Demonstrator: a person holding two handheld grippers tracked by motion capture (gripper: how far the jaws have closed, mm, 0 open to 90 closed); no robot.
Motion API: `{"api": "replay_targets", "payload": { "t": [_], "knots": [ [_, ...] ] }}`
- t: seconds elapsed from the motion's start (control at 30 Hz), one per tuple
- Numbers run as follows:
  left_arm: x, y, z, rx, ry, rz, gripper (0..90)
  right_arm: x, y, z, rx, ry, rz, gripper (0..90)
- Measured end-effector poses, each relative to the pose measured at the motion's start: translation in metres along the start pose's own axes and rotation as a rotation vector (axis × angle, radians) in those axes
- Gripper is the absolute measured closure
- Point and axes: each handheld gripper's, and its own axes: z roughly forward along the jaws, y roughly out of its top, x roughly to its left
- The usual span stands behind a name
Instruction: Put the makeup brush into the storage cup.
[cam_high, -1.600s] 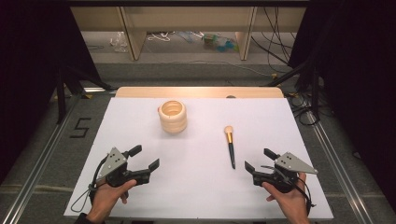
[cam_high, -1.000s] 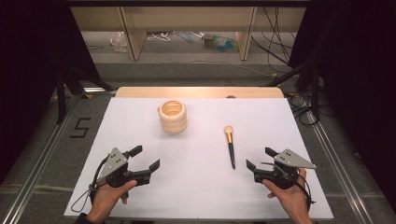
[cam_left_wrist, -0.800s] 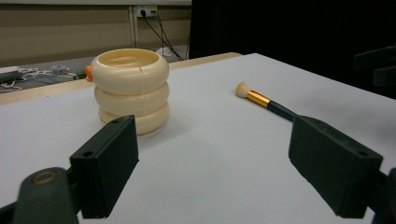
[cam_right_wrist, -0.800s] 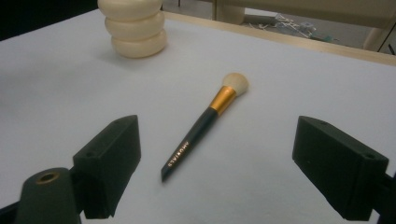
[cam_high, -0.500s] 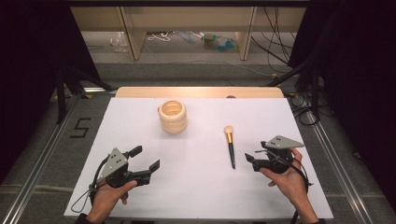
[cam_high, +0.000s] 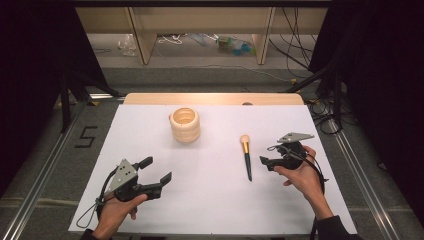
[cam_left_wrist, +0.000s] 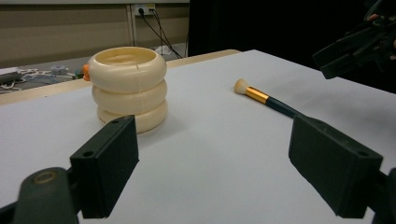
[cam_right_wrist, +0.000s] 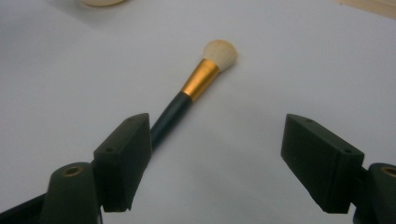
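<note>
A cream holder (cam_high: 185, 125) of three stacked rings stands upright on the white table sheet (cam_high: 210, 200), left of centre. A make-up brush (cam_high: 246, 155) with a dark handle, gold ferrule and pale bristles lies flat to its right, bristles pointing away from me. My right gripper (cam_high: 267, 156) is open just right of the brush handle; in the right gripper view the handle (cam_right_wrist: 173, 116) passes by the left jaw and the gap (cam_right_wrist: 219, 163) holds nothing. My left gripper (cam_high: 156, 170) is open near the front left, facing the holder (cam_left_wrist: 128, 86) and brush (cam_left_wrist: 266, 99).
A wooden strip (cam_high: 215, 98) runs along the table's far edge. Beyond it are shelf legs, cables and clutter on the floor (cam_high: 225, 42). Metal rails (cam_high: 40, 175) flank the sheet on both sides. Black curtains close off left and right.
My right gripper has moved forward and left from the front right corner to just beside the brush handle. The left gripper, brush and holder have stayed put.
</note>
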Motion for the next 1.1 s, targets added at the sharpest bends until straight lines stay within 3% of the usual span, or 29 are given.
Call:
{"api": "replay_targets", "payload": {
  "t": [0.3,0.33,0.4,0.5,0.57,0.77,0.83,0.87,1.1],
  "knots": [
    [0.0,0.0,0.0,0.006,-0.002,-0.002,15.8,0.001,0.016,0.019,0.051,0.001,0.003,25.3],
    [0.0,0.0,0.0,0.005,-0.001,-0.002,15.8,0.001,0.018,0.022,0.085,0.01,-0.011,25.4],
    [-0.001,-0.001,0.0,0.009,0.001,-0.005,15.8,0.001,0.02,0.023,0.092,0.026,-0.011,25.9],
    [-0.001,-0.001,0.001,0.011,0.001,0.003,15.8,0.002,0.021,0.029,0.093,0.048,0.012,27.9],
    [0.0,0.0,0.001,0.01,-0.002,0.016,15.8,0.003,0.021,0.034,0.15,0.05,0.039,27.9],
    [-0.001,-0.001,0.002,0.013,-0.001,0.002,15.8,0.002,0.024,0.043,0.158,0.06,-0.004,28.2],
    [-0.001,-0.002,0.002,0.015,0.001,-0.003,15.8,0.007,0.03,0.044,0.205,0.048,0.012,28.2],
    [0.0,-0.002,0.003,0.007,-0.008,-0.004,15.8,0.007,0.032,0.046,0.194,0.05,-0.005,28.3],
    [0.0,-0.001,0.003,0.016,0.001,0.004,15.8,0.011,0.046,0.06,0.231,0.051,0.005,29.3]
  ]
}}
